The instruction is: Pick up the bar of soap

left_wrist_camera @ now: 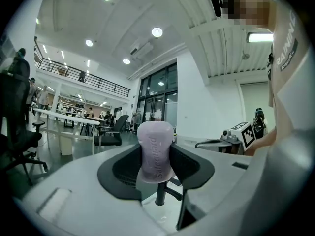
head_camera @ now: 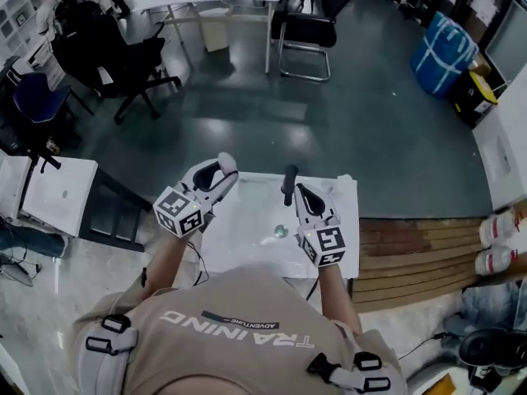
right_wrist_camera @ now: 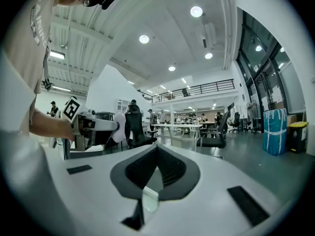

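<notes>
Lilac soap (left_wrist_camera: 156, 149), white-striped blue bundle (head_camera: 443, 52), black chair (head_camera: 306, 25)

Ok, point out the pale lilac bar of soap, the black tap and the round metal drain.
pale lilac bar of soap (left_wrist_camera: 155, 151), left gripper view, its embossed front face.
black tap (head_camera: 288, 184), head view, its upright stem.
round metal drain (head_camera: 280, 231), head view, its centre.

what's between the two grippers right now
Head view: a black upright post stands there, close to the right gripper; otherwise white surface. The left gripper clamps the soap.
</notes>
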